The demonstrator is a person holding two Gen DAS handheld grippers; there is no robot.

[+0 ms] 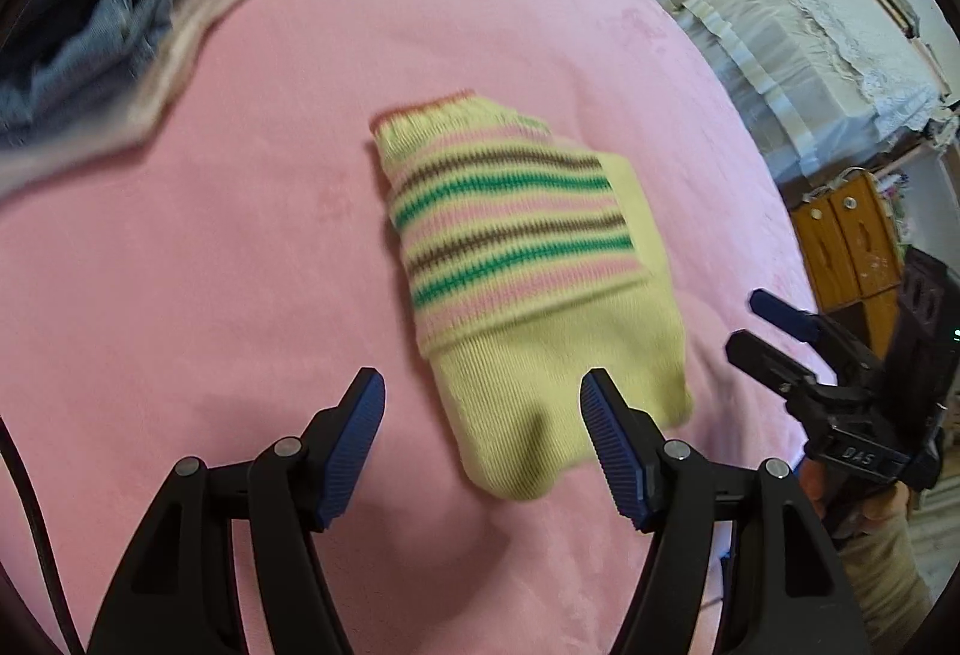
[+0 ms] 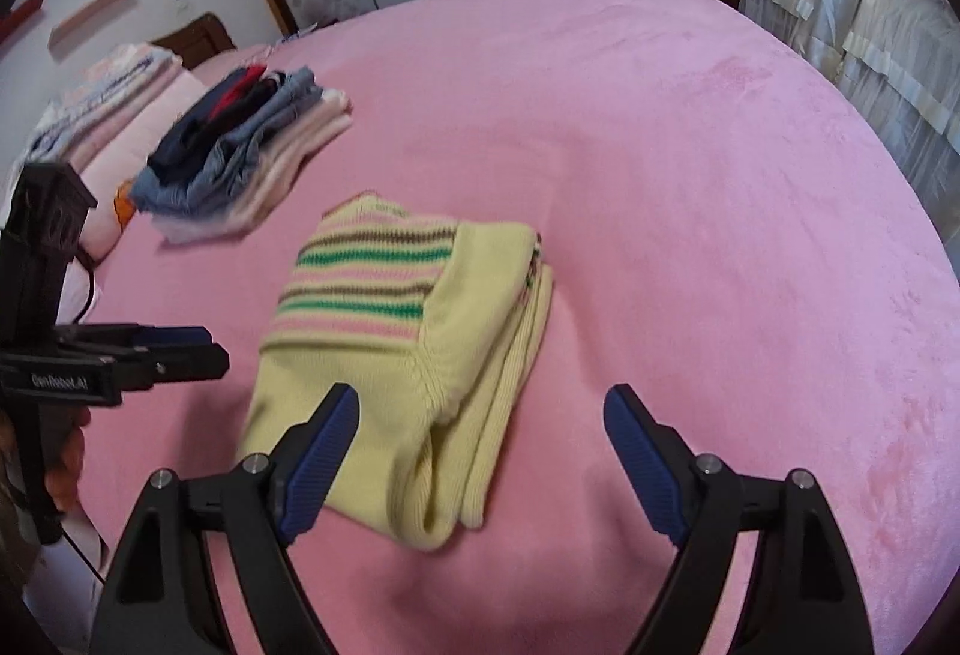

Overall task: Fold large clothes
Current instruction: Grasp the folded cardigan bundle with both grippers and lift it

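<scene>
A folded yellow knit sweater (image 1: pixel 528 289) with pink, green and brown stripes lies on the pink bed cover (image 1: pixel 240 265); it also shows in the right wrist view (image 2: pixel 408 331). My left gripper (image 1: pixel 483 397) is open and empty, its fingers hovering just before the sweater's near edge. My right gripper (image 2: pixel 480 415) is open and empty, above the sweater's near right corner. The right gripper also shows at the right edge of the left wrist view (image 1: pixel 774 331), and the left gripper at the left edge of the right wrist view (image 2: pixel 180 349).
A stack of folded clothes (image 2: pixel 240 162), denim, navy, red and pale pink, sits on the bed to the far left (image 1: pixel 102 30). Pillows (image 2: pixel 102 114) lie beyond it. A covered sofa (image 1: pixel 780 24) and a wooden cabinet (image 1: pixel 852 235) stand past the bed's right edge.
</scene>
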